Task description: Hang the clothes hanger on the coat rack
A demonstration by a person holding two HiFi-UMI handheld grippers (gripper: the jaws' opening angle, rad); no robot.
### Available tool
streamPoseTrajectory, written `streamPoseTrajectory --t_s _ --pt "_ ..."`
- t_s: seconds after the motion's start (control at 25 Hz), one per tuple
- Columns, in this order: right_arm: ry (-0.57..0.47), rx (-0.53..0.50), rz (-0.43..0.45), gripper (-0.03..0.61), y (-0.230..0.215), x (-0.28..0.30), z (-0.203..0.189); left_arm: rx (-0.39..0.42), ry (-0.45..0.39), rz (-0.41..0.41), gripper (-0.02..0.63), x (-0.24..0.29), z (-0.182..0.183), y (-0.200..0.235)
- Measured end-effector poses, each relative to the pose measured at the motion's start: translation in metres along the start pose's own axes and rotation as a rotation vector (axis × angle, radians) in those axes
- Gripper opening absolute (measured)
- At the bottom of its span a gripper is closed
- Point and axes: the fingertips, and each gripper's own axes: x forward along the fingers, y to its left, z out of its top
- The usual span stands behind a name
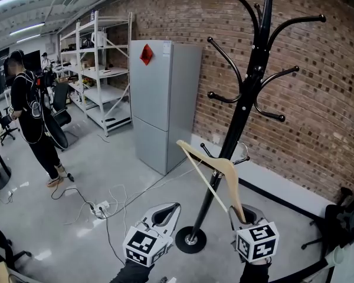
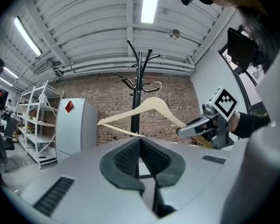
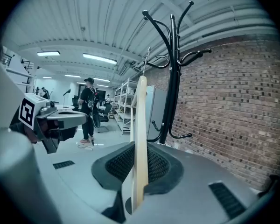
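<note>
A black coat rack [image 1: 248,99] with curved hook arms stands on a round base in front of the brick wall. My right gripper [image 1: 241,217] is shut on one end of a pale wooden hanger [image 1: 215,164], which slants up and to the left, its metal hook close to the pole's lower part. In the right gripper view the hanger [image 3: 141,139] stands edge-on between the pads, with the rack [image 3: 170,101] just behind it. My left gripper [image 1: 176,206] hangs to the left of the base, shut and empty. In its own view, its jaws [image 2: 140,141] meet below the hanger [image 2: 151,107].
A grey refrigerator [image 1: 162,99] stands left of the rack, with metal shelving [image 1: 100,69] beyond it. A person [image 1: 32,117] stands at the far left. Cables and a power strip [image 1: 100,208] lie on the floor. An office chair [image 1: 342,223] sits at the right edge.
</note>
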Motion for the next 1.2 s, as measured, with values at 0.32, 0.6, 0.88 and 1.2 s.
streamPoseTrajectory --t_s 0.32,0.6,0.88,1.2 --pt "-0.003 -0.023 -0.021 0.057 0.002 0.034 0.008 -0.002 -0.012 -0.03 0.005 0.025 -0.011 0.035" --pt "-0.048 -0.099 -0.063 0.057 -0.016 0.059 0.058 0.017 -0.039 -0.067 0.005 0.059 0.006 0.058" --pt "-0.08 -0.094 -0.047 0.057 -0.04 0.079 0.095 0.017 -0.04 -0.076 0.005 0.068 0.007 0.076" --pt "-0.045 -0.051 -0.072 0.055 -0.061 0.113 0.101 0.007 -0.03 -0.052 0.005 0.061 -0.001 0.096"
